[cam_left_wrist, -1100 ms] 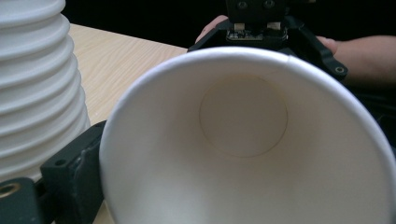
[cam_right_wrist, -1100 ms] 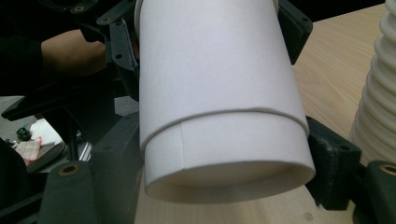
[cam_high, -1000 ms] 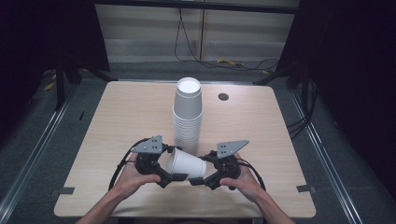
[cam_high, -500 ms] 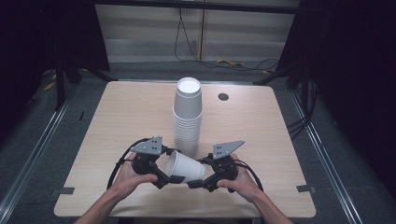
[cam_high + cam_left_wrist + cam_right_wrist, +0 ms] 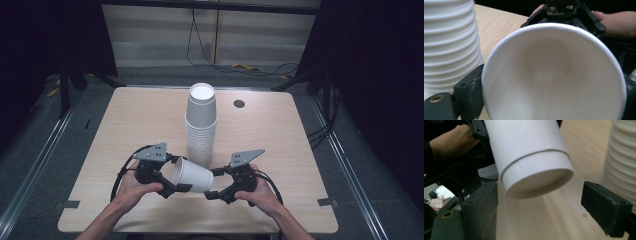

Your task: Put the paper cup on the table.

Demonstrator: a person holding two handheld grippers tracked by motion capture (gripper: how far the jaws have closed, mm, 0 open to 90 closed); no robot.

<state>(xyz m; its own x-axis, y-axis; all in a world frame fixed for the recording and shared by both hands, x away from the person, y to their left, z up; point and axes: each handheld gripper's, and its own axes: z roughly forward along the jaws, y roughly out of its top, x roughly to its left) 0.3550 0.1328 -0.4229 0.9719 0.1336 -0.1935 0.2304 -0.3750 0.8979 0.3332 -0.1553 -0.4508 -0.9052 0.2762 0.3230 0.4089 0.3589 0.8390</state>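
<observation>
You have one loose white paper cup (image 5: pixel 191 175), on its side. One tall stack of white paper cups (image 5: pixel 200 125); its cup number is too fine to count. One light wooden table (image 5: pixel 135 120). One small dark round disc (image 5: pixel 239 103) on the tabletop. Two black two-jaw grippers: left gripper (image 5: pixel 172 186), right gripper (image 5: pixel 214 183).

The left gripper (image 5: pixel 172 184) has just been closing its jaws onto the rim of the paper cup (image 5: pixel 192 175), which now lies lower above the tabletop's near edge.

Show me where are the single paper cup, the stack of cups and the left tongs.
single paper cup (image 5: pixel 192 176), high view, on its side wall
stack of cups (image 5: pixel 201 131), high view, on the ribbed rims
left tongs (image 5: pixel 172 175), high view, at the cup's rim
</observation>
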